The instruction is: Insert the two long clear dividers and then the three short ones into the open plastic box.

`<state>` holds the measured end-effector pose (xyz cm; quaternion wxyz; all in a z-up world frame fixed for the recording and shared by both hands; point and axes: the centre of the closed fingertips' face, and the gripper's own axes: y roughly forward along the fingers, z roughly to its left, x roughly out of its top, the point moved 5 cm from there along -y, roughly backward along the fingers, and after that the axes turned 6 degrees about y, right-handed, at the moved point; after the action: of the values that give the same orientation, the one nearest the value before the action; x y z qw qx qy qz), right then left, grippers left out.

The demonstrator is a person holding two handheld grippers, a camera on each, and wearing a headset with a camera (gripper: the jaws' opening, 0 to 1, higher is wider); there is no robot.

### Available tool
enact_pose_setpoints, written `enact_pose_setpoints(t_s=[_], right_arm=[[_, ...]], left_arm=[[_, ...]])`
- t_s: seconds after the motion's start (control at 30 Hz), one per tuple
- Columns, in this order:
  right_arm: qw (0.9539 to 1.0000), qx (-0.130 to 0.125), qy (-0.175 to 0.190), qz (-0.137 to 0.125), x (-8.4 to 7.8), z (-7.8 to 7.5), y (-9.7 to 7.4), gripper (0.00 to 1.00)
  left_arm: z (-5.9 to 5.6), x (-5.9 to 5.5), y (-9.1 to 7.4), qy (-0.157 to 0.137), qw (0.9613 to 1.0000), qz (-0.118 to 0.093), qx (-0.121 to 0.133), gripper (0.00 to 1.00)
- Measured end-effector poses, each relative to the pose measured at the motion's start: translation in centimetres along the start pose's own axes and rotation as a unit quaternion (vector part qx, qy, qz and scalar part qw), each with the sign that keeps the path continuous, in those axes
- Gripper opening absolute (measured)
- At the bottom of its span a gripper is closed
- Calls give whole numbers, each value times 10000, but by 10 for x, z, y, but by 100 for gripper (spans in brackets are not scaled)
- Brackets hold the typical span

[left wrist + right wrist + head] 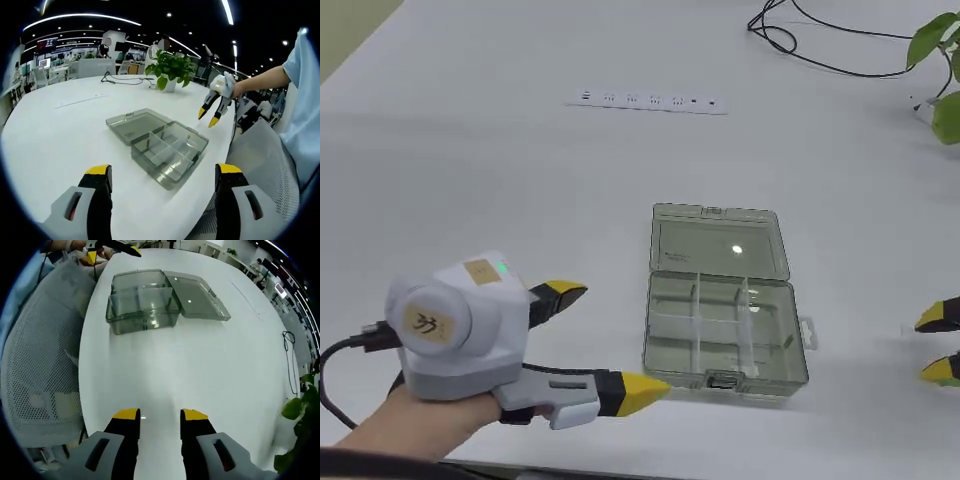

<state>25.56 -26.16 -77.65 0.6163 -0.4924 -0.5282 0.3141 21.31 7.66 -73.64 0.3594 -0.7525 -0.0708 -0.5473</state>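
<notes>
The smoky clear plastic box lies open on the white table, its lid flat behind it. Clear dividers stand inside and split it into several compartments. My left gripper is open just left of the box, with nothing between its yellow tips. At the right edge of the head view my right gripper is open and apart from the box. In the left gripper view the box sits ahead of the left gripper, with the right gripper beyond it. The right gripper faces the box from a distance.
A white power strip lies at the back of the table. A black cable and a potted plant are at the far right. A grey mesh chair stands by the table's near edge.
</notes>
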Motion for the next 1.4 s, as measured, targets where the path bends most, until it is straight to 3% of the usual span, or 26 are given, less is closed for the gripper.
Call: enact_pose_setpoints(t_s=[0.07,0.13,0.33,0.37,0.4,0.47,0.67,0.8,0.93,1.0,1.1,1.2,1.27,1.37,1.4], right_arm=[[9998,-71,-119,-170,15,4,-5,32],[9993,-151,-155,-301,18,-4,-3,32],[9965,-390,-320,-668,60,8,-15,32],[9960,-392,-352,-723,65,10,-16,32],[9951,-415,-395,-808,74,13,-19,32],[9941,-408,-461,-891,85,18,-21,32],[9898,-464,-726,-1131,110,23,-21,32],[9863,-555,-913,-1258,130,33,-24,32],[9827,-734,-1139,-1266,150,42,-29,32],[9816,-761,-1150,-1325,160,46,-31,32],[9788,-844,-1313,-1323,171,50,-33,32],[9776,-878,-1329,-1378,182,54,-35,32],[9767,-864,-1385,-1390,187,58,-34,32],[9744,-931,-1591,-1288,192,63,-31,32],[9737,-955,-1628,-1275,194,64,-31,32]], left_arm=[[-1,1,1,-72,10000,-2,-1,86],[-1,0,3,-131,9999,44,22,85],[-4,1,5,-474,9989,51,41,81],[-6,4,6,-529,9986,-10,10,81],[-9,8,6,-860,9963,20,-25,79],[-13,19,7,-1089,9939,-131,-80,77],[-20,42,16,-1335,9905,-215,-234,70],[-20,47,23,-1546,9873,-205,-310,66],[-21,45,30,-1890,9809,-75,-446,63],[-23,45,33,-1987,9787,-89,-509,64],[-26,44,36,-2318,9707,-54,-628,61],[-28,45,39,-2503,9656,-52,-709,58],[-27,46,41,-2559,9638,-68,-746,54],[-27,50,44,-2874,9537,-111,-877,49],[-27,50,45,-2923,9522,-68,-881,47]])
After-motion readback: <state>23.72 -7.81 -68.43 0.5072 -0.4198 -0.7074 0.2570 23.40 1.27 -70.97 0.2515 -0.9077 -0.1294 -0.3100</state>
